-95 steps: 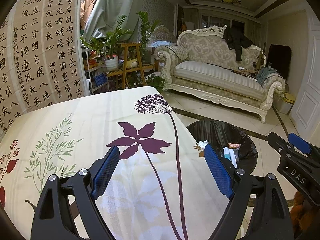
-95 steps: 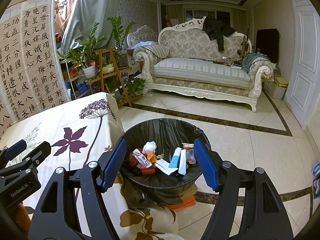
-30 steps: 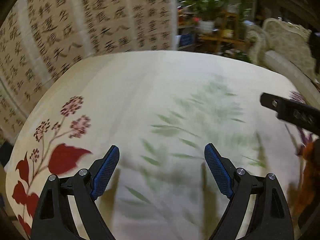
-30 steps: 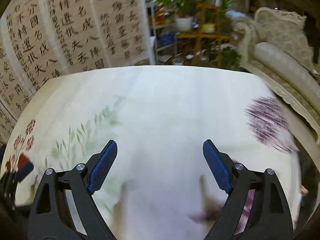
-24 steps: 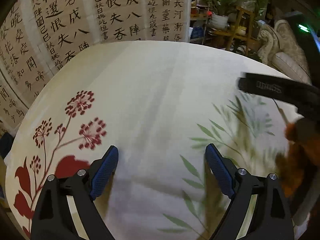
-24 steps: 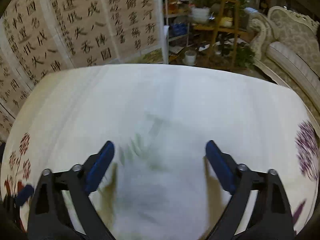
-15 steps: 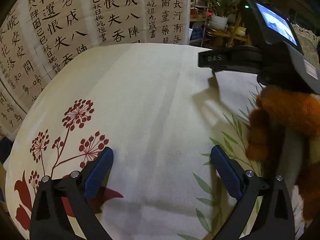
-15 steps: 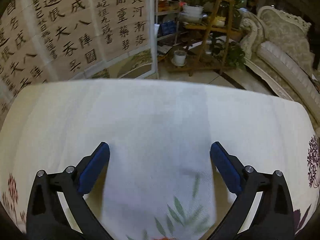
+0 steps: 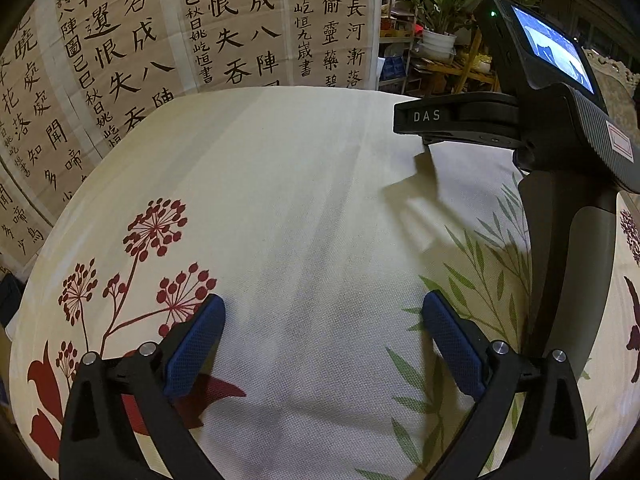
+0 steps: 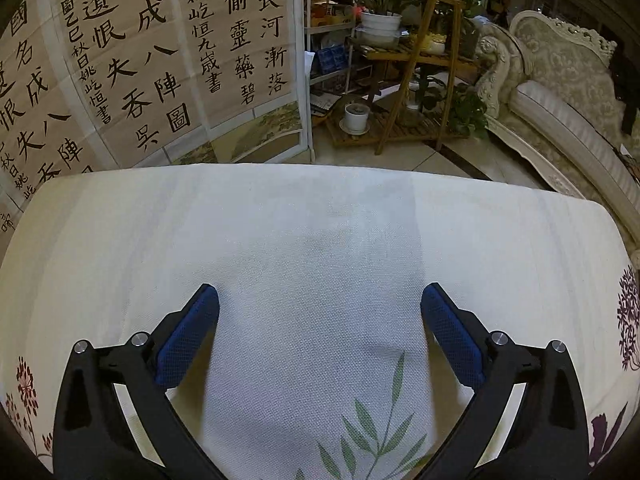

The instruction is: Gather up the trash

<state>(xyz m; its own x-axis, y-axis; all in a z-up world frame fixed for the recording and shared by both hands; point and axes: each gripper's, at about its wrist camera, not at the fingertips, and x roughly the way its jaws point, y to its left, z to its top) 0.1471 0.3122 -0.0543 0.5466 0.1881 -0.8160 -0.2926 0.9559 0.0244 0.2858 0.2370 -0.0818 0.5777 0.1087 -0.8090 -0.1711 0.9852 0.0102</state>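
Both tools wide open, nothing in either one

The left tool [image 9: 323, 332] is angled down steeply, its two blue-padded fingers [image 9: 195, 350] spread about as far as they go with nothing between them, tips hovering close over the surface below. The right tool [image 10: 320, 322] sits in the same pose in its own view: pitched down, blue pads [image 10: 452, 344] splayed wide, gap empty. From the left wrist camera you can also see the right tool's black body [image 9: 560, 128] just off to the right and further forward, its finger sticking out sideways, grey handle running down below it and the little screen on the back lit up.
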